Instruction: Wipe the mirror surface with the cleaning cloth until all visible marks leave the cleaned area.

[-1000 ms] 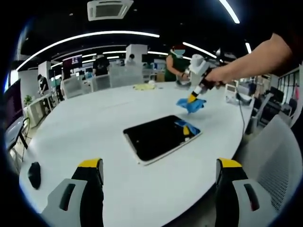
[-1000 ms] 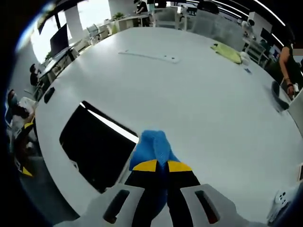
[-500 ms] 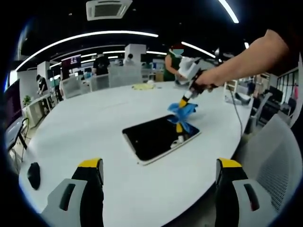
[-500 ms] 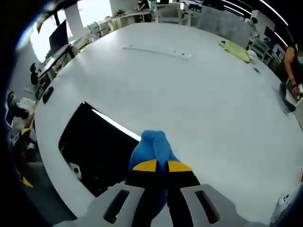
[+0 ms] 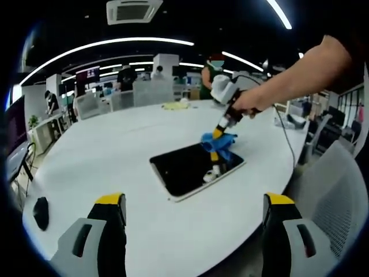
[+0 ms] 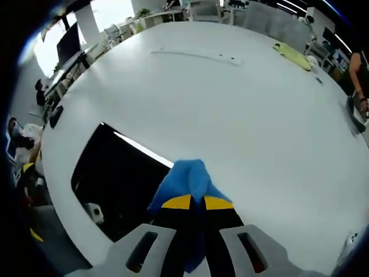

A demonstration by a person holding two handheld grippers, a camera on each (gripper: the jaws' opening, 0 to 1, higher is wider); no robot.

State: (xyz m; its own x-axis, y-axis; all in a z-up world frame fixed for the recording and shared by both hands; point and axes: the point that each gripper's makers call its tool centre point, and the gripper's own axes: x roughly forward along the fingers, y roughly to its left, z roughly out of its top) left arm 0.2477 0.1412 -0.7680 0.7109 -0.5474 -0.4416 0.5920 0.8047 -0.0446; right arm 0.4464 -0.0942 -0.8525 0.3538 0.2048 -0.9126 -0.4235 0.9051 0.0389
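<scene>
Having swung in from the bare white surface [image 5: 86, 173] over the last second, the right tool [image 5: 218, 130], jaws clamped on the blue cleaning cloth [image 6: 187, 182], now presses it onto the mirror's [image 5: 187, 167] far corner, so wiping is probably just beginning. The mirror lies flat mid-surface, cloth touching its edge. The left tool [image 5: 193, 210] hangs back, jaws spread and empty.

My right claw [image 6: 192, 202] pinches the blue cleaning cloth [image 6: 187, 183], its edge touching the dark rectangular mirror [image 6: 118, 179] lying at nine o'clock on the white round counter [image 6: 242, 121].
</scene>
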